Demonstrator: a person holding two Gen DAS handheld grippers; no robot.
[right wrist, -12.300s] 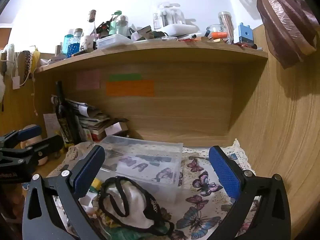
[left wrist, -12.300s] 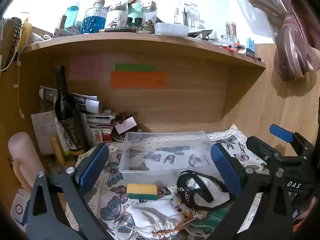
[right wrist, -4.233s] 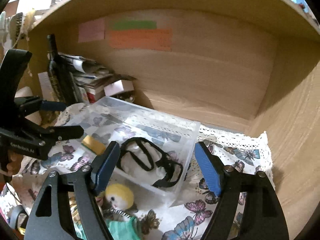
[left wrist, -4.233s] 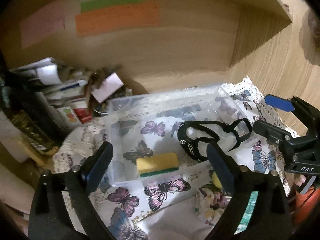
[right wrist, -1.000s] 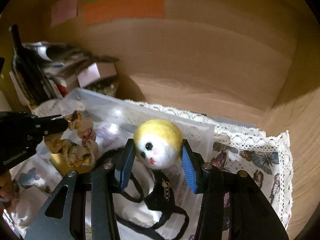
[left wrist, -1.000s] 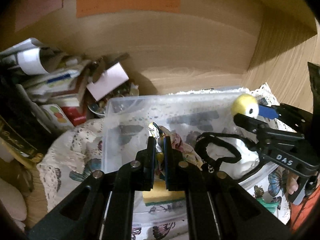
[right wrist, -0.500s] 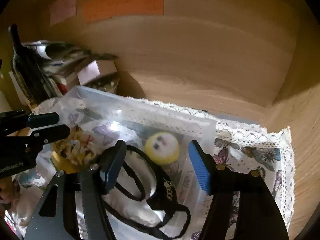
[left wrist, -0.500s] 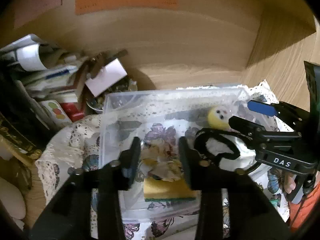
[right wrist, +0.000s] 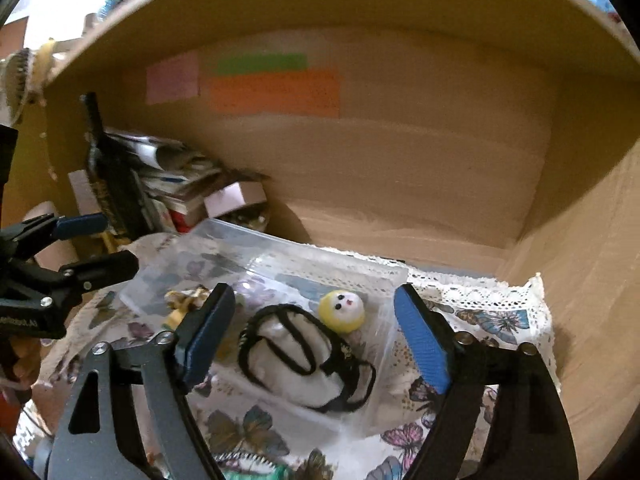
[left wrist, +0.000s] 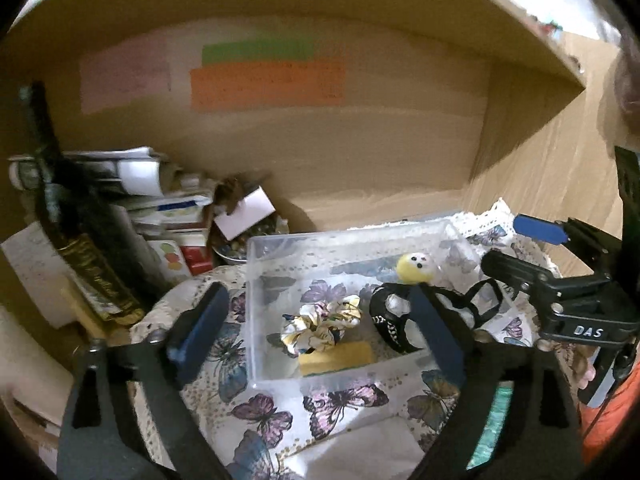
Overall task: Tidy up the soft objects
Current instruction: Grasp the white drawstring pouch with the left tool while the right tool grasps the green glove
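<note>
A clear plastic box (left wrist: 256,312) (right wrist: 396,276) sits on a butterfly-print cloth. Inside lie a floral scrunchie (left wrist: 320,322) (right wrist: 186,298), a yellow sponge (left wrist: 336,354), a white mask with black straps (left wrist: 394,316) (right wrist: 296,350) and a yellow felt ball with a face (left wrist: 416,266) (right wrist: 342,310). My left gripper (left wrist: 316,326) is open and empty, above and in front of the box. My right gripper (right wrist: 310,330) is open and empty above the mask; it also shows at the right of the left wrist view (left wrist: 560,276).
A dark bottle (left wrist: 76,240) (right wrist: 108,176) and a stack of papers and small boxes (left wrist: 168,208) stand left of the box. Wooden walls close in the back and right. A green object (left wrist: 490,424) and white cloth (left wrist: 360,452) lie at the near edge.
My left gripper let go of the scrunchie and my right let go of the yellow ball, both into the box. Both grippers have opened wide and pulled back and up.
</note>
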